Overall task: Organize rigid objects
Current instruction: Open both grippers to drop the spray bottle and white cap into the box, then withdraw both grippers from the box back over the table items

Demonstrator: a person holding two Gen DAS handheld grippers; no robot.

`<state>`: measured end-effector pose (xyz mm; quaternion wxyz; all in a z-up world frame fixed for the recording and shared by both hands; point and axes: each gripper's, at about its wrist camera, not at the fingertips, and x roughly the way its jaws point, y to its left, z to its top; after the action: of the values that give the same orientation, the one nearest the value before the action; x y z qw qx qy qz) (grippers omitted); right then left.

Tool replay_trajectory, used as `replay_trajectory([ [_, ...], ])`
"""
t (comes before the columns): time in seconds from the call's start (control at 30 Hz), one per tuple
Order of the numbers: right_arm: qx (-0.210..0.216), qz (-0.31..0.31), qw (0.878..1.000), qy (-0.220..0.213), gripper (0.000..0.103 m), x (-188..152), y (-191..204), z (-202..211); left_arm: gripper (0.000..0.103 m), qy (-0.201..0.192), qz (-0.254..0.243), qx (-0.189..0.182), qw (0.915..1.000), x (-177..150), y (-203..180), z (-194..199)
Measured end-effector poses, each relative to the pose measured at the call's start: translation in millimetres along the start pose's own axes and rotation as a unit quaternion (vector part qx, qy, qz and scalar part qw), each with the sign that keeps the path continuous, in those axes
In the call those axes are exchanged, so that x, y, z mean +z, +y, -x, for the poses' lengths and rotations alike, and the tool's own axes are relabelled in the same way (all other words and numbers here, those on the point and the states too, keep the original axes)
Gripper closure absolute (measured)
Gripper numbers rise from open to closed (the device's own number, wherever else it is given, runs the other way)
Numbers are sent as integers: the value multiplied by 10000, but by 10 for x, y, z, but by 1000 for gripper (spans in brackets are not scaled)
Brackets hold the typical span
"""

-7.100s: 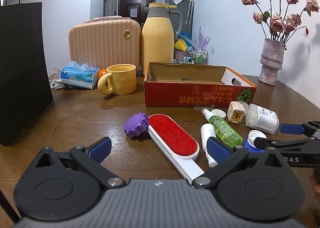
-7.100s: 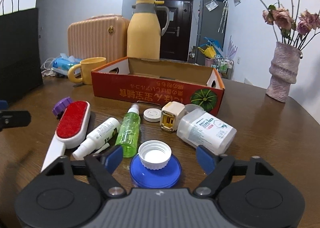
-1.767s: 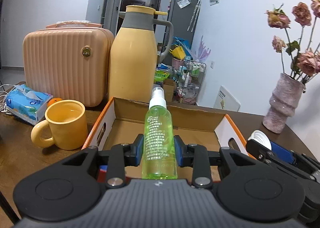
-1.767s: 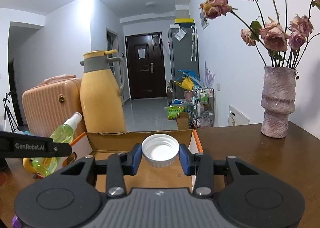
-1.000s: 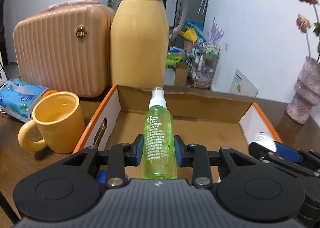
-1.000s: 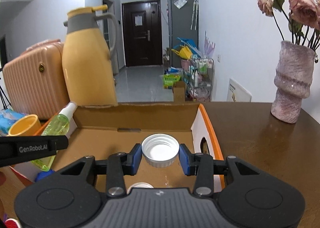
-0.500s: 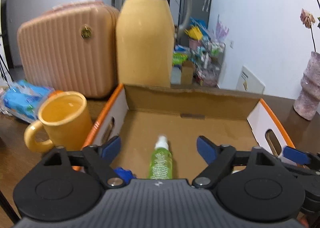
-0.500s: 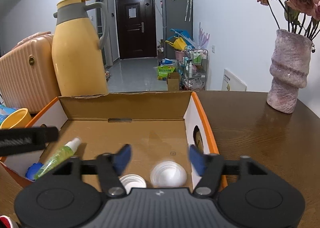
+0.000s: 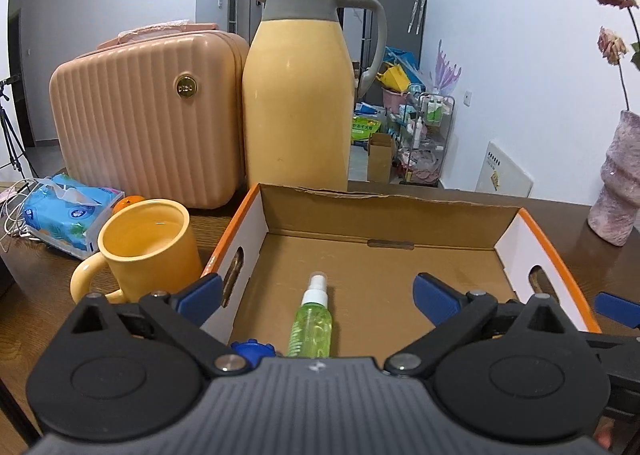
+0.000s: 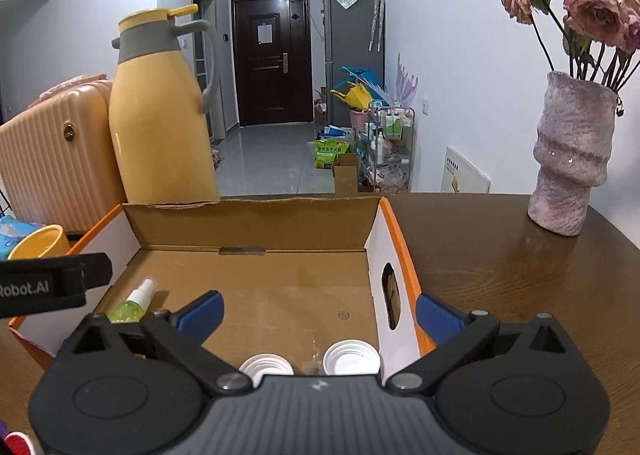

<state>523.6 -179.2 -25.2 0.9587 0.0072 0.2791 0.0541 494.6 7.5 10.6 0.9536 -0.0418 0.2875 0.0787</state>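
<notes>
An open cardboard box (image 9: 549,239) with an orange rim lies below both grippers. On its floor a green spray bottle (image 9: 312,329) lies flat, nozzle away from me, with a blue cap (image 9: 252,349) to its left. My left gripper (image 9: 316,289) hovers over the bottle, its jaws opening and clear of it. In the right wrist view two white caps (image 10: 266,367) (image 10: 351,359) rest on the floor of the box (image 10: 400,251) at its near right. My right gripper (image 10: 319,309) hangs above them, its jaws opening with nothing between the pads.
A yellow mug (image 9: 148,251) stands just left of the box. Behind it are a yellow thermos jug (image 9: 296,95), a pink ribbed case (image 9: 144,119) and a tissue pack (image 9: 64,215). A vase of dried roses (image 10: 568,163) stands on the wooden table (image 10: 500,275) at the right.
Both grippers went from shut to open. The left let go of the green bottle, which now lies in the box. The right dropped its white cap beside another cap.
</notes>
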Motion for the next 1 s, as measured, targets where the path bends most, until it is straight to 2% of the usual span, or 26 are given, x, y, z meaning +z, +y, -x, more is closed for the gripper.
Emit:
replay_trajectory([
  [0.57,139,114,9980,-600,0,-119,-85,676,0,-391,59,-152,9991,-131,222,576],
  [1.0,281,145,9955,-889,0,-410,-66,1275,0,-496,58,-271,9984,-354,371,1052],
])
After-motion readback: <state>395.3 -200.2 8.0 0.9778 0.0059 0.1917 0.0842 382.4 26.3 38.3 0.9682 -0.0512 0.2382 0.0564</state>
